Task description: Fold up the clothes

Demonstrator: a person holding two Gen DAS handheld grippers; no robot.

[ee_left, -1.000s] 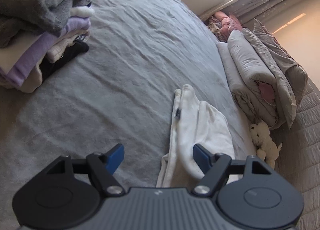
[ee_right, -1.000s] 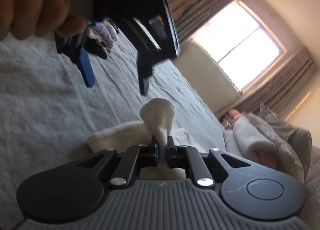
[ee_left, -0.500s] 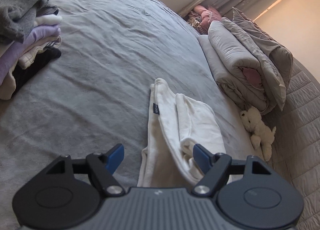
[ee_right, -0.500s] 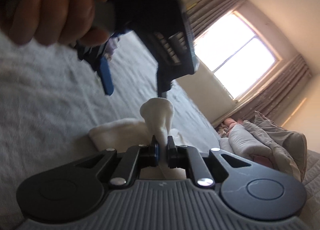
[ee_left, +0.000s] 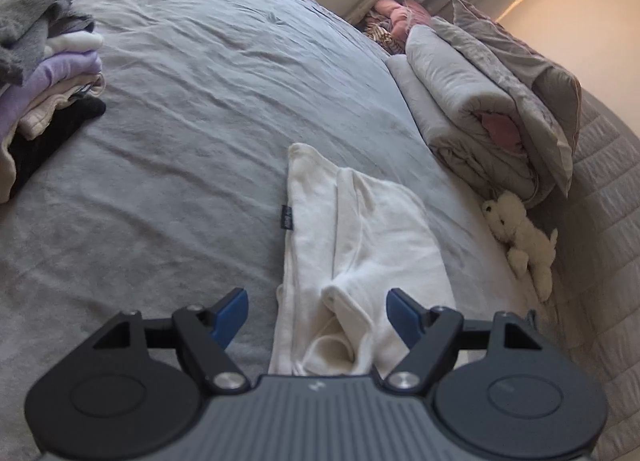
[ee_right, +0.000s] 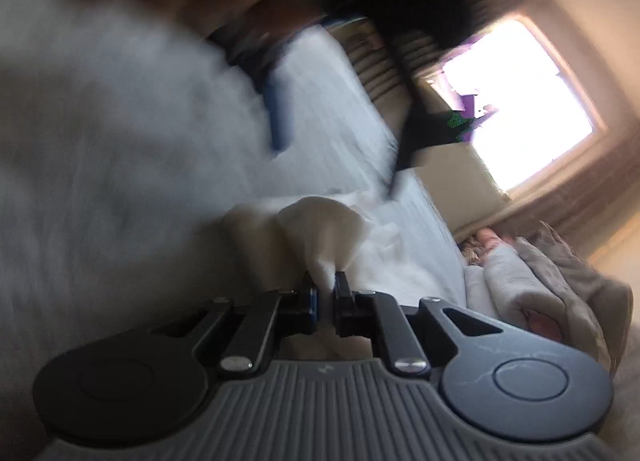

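A white garment, partly folded lengthwise, lies on the grey bed. My left gripper is open and hovers over the garment's near end, its blue pads on either side of a raised fold. My right gripper is shut on a bunched corner of the white garment and holds it up. The right wrist view is blurred; the left gripper shows above as a dark shape with a blue pad.
A stack of folded clothes sits at the far left of the bed. A rolled grey duvet and a white teddy bear lie along the right side. A window is beyond.
My left gripper has moved in over the white garment, which now sits between its open pads. My right gripper still grips the corner; its view has swung and blurred.
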